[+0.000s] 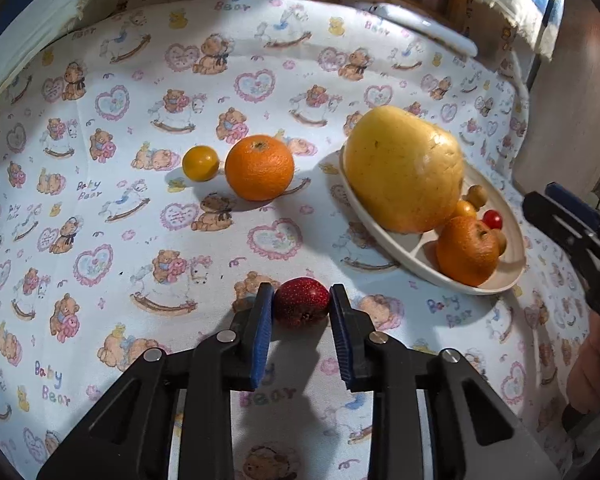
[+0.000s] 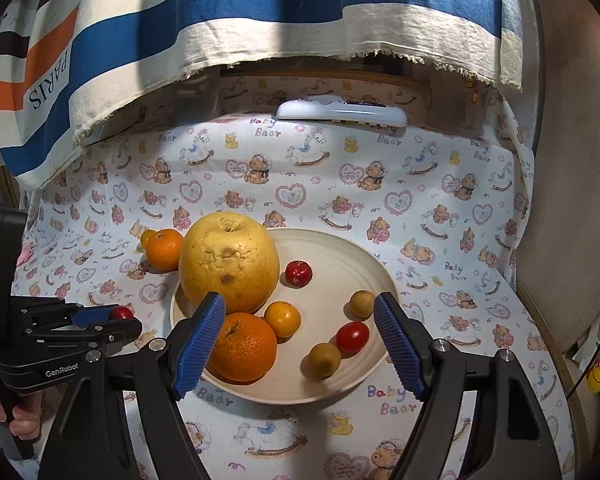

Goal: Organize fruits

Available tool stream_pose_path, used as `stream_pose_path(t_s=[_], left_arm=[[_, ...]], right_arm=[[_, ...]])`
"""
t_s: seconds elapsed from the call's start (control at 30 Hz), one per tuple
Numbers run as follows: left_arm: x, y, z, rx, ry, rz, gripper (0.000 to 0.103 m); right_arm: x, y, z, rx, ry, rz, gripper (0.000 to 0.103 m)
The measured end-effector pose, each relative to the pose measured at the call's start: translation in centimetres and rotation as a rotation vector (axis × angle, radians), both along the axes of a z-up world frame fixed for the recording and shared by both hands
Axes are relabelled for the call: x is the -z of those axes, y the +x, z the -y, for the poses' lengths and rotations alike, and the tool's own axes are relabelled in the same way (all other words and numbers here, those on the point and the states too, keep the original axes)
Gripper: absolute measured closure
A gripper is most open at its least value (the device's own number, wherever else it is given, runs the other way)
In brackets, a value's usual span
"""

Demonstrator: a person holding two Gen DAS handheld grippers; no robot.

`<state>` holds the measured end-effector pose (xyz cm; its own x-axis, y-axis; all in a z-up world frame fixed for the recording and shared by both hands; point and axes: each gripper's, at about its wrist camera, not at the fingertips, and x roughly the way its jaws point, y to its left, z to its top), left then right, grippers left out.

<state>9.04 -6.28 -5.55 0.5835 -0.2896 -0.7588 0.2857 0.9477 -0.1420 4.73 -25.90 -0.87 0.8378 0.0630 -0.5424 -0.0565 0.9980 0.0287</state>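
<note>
Left wrist view shows a small red fruit (image 1: 301, 301) clamped between the blue pads of the left gripper (image 1: 302, 304), low over the printed tablecloth (image 1: 100, 200). Beyond it lie an orange (image 1: 259, 167) and a small yellow fruit (image 1: 200, 163), just beside each other. To the right, the cream plate (image 2: 340, 390) carries a pomelo (image 2: 229, 262) and smaller fruits. The right gripper (image 2: 300, 320) hangs spread wide over it, holding nothing.

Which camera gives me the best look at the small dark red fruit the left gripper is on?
The left wrist view: the small dark red fruit sits centred between the left gripper pads, speckled skin clear. The right wrist view shows only a red sliver behind that gripper's fingers.
</note>
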Motion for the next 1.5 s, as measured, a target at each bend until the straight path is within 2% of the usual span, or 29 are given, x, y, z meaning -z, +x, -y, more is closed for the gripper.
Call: stream_pose_path(t_s=[0.1,0.23,0.27,0.4,0.47,0.57,0.7,0.9,1.0,1.1,1.23,1.5], left_arm=[[-0.8,-0.9,-0.4,-0.018,0.012,0.056,0.076],[-2.9,-2.5,-0.8,-0.044,0.054,0.213,0.076],[-3.4,-2.9,-1.2,-0.05,0.042,0.248,0.076],[-5.7,-4.2,-4.0,-0.094,-0.113,0.366,0.076],[-6.6,-4.6,-4.9,-0.125,-0.119,0.429,0.076],[-7.2,-4.3,-5.7,-0.153,-0.113,0.47,0.076],[-7.3,-3.5,-6.9,-0.206,-0.119,0.472,0.076],[-6.9,-3.3,-7.3,-0.244,-0.063,0.484,0.076],[-6.4,-3.0,-7.1,-0.308,0.021,0.479,0.076],[-6.0,-2.6,-7.6,-0.301,-0.007,0.449,0.076],[-6.3,-2.8,-8.2,-0.318,-0.018,0.461,0.076],[-7.0,-2.7,-9.4,-0.338,-0.035,0.469,0.076]], right_arm=[[-0.1,-0.1,0.2,-0.003,0.008,0.002,0.025],[-0.6,-0.5,0.2,-0.014,0.026,0.034,0.025],[-0.8,-0.7,0.2,-0.017,0.035,0.051,0.025],[-1.4,-1.5,0.7,-0.024,0.07,0.105,0.025],[-1.7,-1.9,0.8,-0.02,0.079,0.135,0.024],[-2.0,-2.3,0.9,-0.027,0.088,0.168,0.018],[-2.2,-2.5,0.9,-0.038,0.103,0.184,0.018],[-2.1,-2.6,0.8,-0.029,0.09,0.199,0.018],[-2.2,-2.7,0.7,-0.036,0.087,0.2,0.018],[-2.6,-3.1,0.1,-0.07,0.08,0.217,0.018],[-3.3,-3.6,-1.0,-0.089,0.051,0.243,0.018],[-4.7,-2.3,-4.5,-0.128,0.029,0.184,0.018]])
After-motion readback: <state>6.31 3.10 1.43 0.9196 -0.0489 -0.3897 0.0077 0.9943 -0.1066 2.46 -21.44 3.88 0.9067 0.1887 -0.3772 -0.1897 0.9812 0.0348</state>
